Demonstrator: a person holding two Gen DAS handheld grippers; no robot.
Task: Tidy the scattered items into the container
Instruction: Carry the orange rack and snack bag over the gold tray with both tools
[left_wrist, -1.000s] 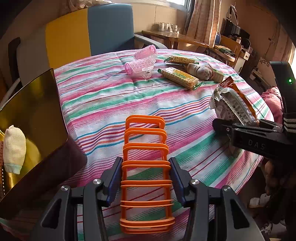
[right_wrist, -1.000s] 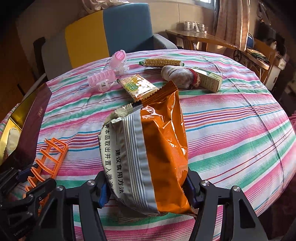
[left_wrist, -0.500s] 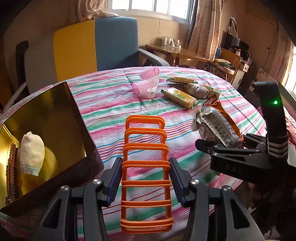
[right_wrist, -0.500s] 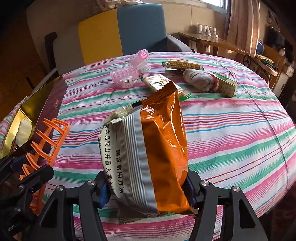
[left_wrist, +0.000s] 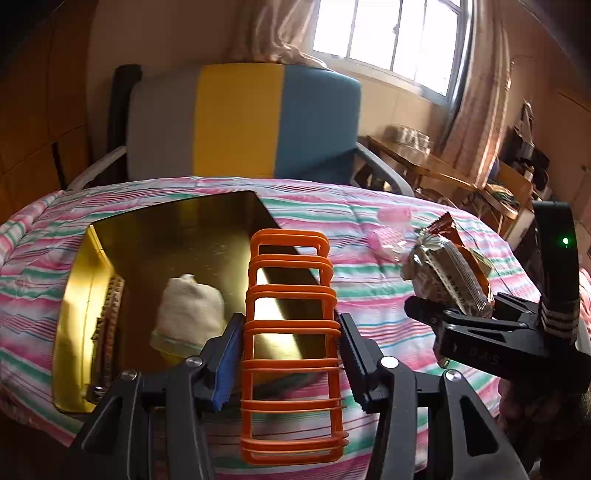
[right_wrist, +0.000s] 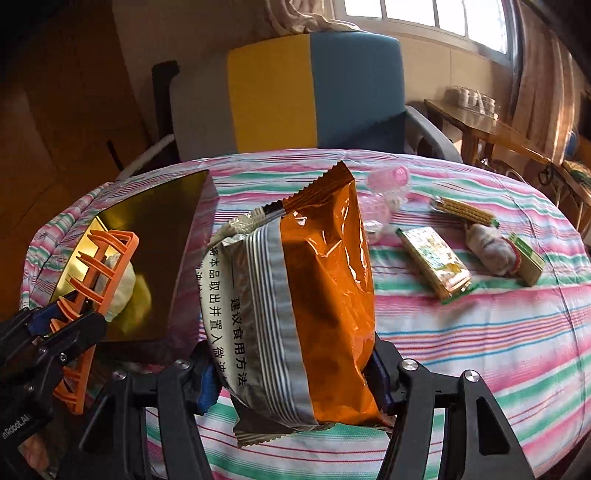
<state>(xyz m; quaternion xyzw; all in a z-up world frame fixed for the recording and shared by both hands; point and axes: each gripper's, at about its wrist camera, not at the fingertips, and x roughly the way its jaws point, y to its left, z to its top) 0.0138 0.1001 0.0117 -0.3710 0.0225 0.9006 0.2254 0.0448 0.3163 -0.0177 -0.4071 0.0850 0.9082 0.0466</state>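
- Your left gripper (left_wrist: 290, 354) pinches the orange rack (left_wrist: 290, 332), which has moved from over the striped cloth to above the gold box (left_wrist: 74, 295)
- Your right gripper (right_wrist: 295, 373) pinches the snack bag (right_wrist: 295, 295), now just beside the box
- Both look ready to drop in; snacks far from the box wait

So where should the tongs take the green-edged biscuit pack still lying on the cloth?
Grip the biscuit pack across its narrow width at mid-length, coming from above. It lies flat and long, with bare tablecloth along its near side; its sealed ends look thin.
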